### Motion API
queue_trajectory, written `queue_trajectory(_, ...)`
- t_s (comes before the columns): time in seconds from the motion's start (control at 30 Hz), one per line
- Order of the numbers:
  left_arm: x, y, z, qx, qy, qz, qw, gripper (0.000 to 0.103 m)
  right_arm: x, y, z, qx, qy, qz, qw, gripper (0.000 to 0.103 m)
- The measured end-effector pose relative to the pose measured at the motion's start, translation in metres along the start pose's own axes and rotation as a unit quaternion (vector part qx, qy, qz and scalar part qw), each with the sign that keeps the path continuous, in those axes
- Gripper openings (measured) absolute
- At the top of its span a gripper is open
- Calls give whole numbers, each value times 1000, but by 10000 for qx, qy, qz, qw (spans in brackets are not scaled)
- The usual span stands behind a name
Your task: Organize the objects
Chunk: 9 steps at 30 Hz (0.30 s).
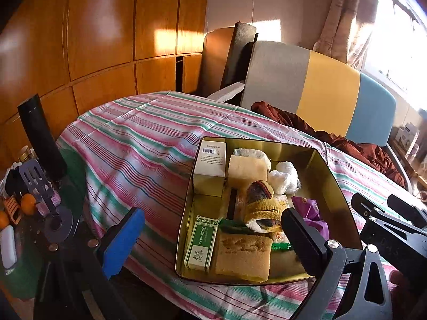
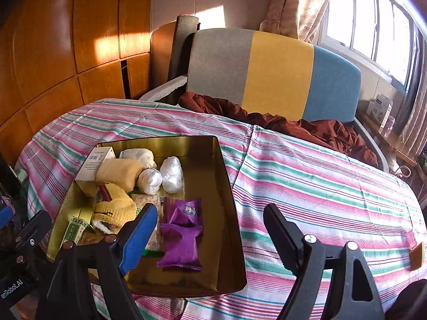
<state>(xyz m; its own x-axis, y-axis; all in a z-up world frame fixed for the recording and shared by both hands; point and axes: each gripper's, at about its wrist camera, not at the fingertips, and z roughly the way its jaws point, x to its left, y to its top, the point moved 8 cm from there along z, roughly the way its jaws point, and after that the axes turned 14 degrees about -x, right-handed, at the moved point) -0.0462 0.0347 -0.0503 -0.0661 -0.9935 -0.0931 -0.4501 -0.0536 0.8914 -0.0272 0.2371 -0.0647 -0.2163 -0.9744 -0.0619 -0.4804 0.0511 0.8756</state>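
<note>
Left wrist view: left tongs [image 1: 210, 236] spread wide, nothing between them, hanging over the near-left part of the gold tin [image 1: 324, 170]. Tin sits on the striped surface [image 1: 133, 138], already well stocked. Along its left wall: white carton [image 1: 210, 160] far, green box [image 1: 201, 242] near. Next rightward: one sponge [image 1: 246, 169] far, a second sponge [image 1: 244, 254] near, with a rolled yellow sock [image 1: 263, 205] between them. Further right, white plastic bundles [image 1: 284, 177] and the purple packets [image 1: 311, 210], partly hidden behind the black tong finger.

Right wrist view: right tongs [image 2: 210, 228] also wide and empty, blue finger over the tin's middle, black finger over bare cloth to the right of the tin. Purple packets [image 2: 181, 240] lie just under and left of the gap, one overlapping the other, long axis running near to far.

Far right on the surface, near its edge: a small orange item [image 2: 416, 258], seemingly the only loose piece outside the tin; what it is cannot be told. It lies well apart from the tin, to the right of the right tongs and at about their depth, long axis roughly upright in the frame. Judgement: the right tongs are clearly nearer, and a sideways swing to the right would likely reach it, while the left tongs are on the wrong side of the tin.
</note>
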Motion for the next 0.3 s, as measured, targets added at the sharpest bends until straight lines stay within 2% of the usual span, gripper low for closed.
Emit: queue_trajectory(0.3,0,-2,0,-96,5,34,9999,102,12,-7,3,45,108,-116,9999,83)
